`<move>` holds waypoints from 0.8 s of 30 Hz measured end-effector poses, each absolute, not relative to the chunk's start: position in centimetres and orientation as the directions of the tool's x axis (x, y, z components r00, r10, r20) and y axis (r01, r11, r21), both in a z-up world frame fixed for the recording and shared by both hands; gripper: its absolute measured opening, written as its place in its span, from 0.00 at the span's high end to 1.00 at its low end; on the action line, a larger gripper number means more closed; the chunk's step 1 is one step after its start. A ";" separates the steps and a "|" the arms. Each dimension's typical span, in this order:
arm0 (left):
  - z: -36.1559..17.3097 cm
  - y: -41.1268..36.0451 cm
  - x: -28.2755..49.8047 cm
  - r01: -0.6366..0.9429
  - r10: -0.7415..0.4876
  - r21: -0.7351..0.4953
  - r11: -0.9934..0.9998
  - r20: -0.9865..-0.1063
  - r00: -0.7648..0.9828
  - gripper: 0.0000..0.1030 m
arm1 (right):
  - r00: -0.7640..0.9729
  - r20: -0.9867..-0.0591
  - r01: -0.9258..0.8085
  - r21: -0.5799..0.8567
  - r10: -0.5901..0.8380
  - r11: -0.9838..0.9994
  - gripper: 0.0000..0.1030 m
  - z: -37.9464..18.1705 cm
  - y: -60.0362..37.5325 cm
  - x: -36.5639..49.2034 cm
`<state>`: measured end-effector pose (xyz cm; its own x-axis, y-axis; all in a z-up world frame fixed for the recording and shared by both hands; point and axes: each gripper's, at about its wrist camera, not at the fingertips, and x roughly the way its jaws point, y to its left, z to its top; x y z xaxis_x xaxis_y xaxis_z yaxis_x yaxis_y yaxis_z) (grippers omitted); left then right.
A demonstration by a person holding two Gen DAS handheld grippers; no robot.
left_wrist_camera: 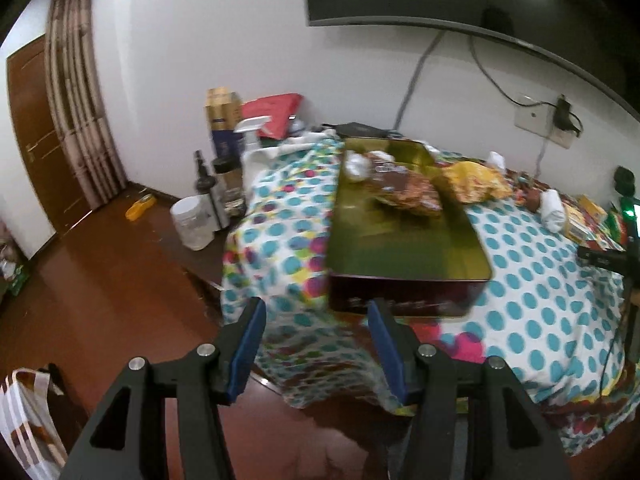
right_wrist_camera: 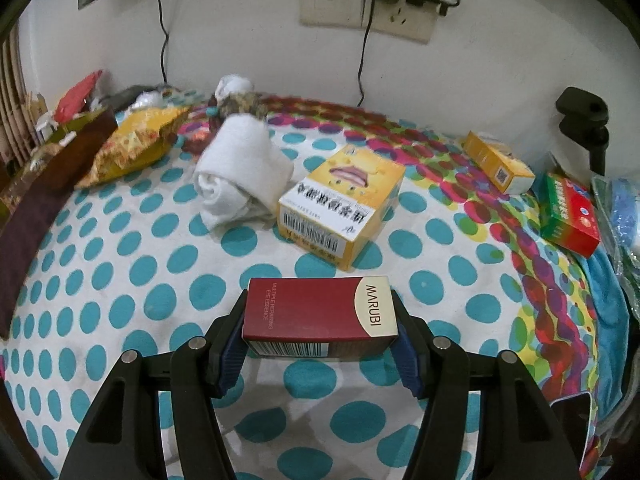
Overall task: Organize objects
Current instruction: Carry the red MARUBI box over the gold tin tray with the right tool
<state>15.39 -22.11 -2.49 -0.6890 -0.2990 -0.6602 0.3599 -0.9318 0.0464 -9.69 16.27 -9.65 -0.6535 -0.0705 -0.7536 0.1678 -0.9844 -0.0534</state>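
Observation:
My right gripper (right_wrist_camera: 320, 316) is shut on a dark red MARUBI box (right_wrist_camera: 320, 312), held crosswise just above the polka-dot cloth (right_wrist_camera: 120, 280). Beyond it lie a yellow box (right_wrist_camera: 340, 204), a rolled white towel (right_wrist_camera: 236, 168), a small orange box (right_wrist_camera: 498, 162) and a red-green box (right_wrist_camera: 570, 214). My left gripper (left_wrist_camera: 316, 320) is open and empty, in front of the near end of a gold tin tray (left_wrist_camera: 404, 252) that holds a snack packet (left_wrist_camera: 412, 196). A yellow snack bag (left_wrist_camera: 476, 182) lies beside the tray, also in the right wrist view (right_wrist_camera: 136, 144).
Jars and bottles (left_wrist_camera: 208, 200) stand on a low table left of the cloth. A wall socket (right_wrist_camera: 368, 8) with cables hangs behind. A black stand (right_wrist_camera: 584, 120) is at the right edge. A striped bag (left_wrist_camera: 28, 420) sits on the brown floor (left_wrist_camera: 100, 280).

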 end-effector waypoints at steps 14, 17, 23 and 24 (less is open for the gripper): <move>-6.3 -28.7 16.6 0.483 -0.266 -0.081 -0.872 -0.750 -0.605 0.47 | -0.649 -0.677 0.446 0.030 -0.347 -0.894 0.42 -1.3 0.7 -8.0; -6.4 -29.2 16.6 0.487 -0.271 -0.076 -0.870 -0.752 -0.601 0.47 | -0.588 -0.689 0.549 0.046 -0.424 -0.835 0.42 -0.9 -5.3 -7.0; -6.8 -30.5 16.9 0.508 -0.273 -0.088 -0.857 -0.758 -0.592 0.47 | -0.475 -0.748 0.666 0.038 -0.463 -0.745 0.42 -2.5 -14.4 -5.2; -6.9 -30.8 16.9 0.513 -0.270 -0.095 -0.853 -0.760 -0.591 0.47 | -0.453 -0.764 0.677 0.040 -0.459 -0.735 0.42 -3.0 -15.7 -5.0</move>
<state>16.90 -30.78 -6.88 -0.5909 -0.2704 -0.7601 0.5131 -0.8530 -0.0954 -4.96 -15.69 -2.97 -0.4535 -0.4592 -0.7639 0.6767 -0.7352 0.0403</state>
